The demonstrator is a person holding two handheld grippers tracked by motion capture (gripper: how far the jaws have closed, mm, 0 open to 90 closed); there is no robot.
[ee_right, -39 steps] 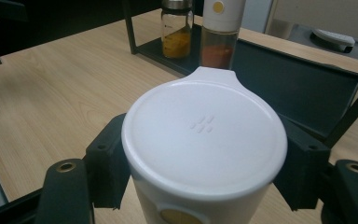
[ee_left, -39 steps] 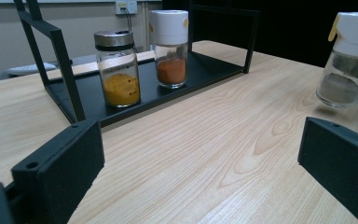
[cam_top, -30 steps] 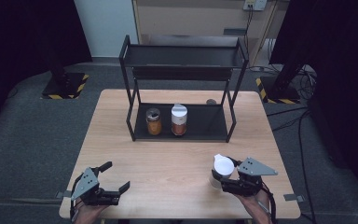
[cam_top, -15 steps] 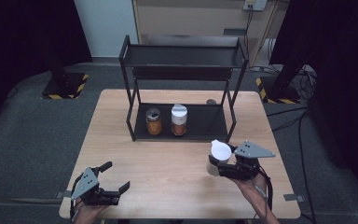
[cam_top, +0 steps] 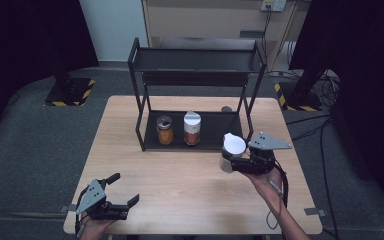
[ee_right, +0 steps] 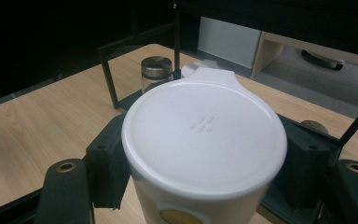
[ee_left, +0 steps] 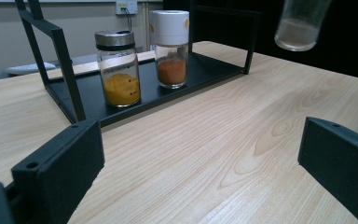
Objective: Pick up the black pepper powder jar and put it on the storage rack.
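Right gripper [cam_top: 228, 161] is clamped on the white-lidded jar [cam_top: 233, 150], jaws pressed on either side of its body just under the lid, as the right gripper view [ee_right: 204, 154] confirms. Jar's long axis is close to upright, slightly tilted, and it hangs clear of the table [cam_top: 190, 195], as the left gripper view [ee_left: 303, 23] shows. From it, the black rack [cam_top: 196, 95] lies ahead and to the left; its lower shelf holds the yellow spice jar [cam_top: 164, 130] and the orange spice jar [cam_top: 192, 128] side by side, with free shelf to their right, nearest the held jar. Likely next move is carrying it into that gap, under the top shelf and past the rack's front right post. Left gripper [cam_top: 114, 202] sits well apart at the near left corner, jaws wide apart, nothing between them; the right is far closer.
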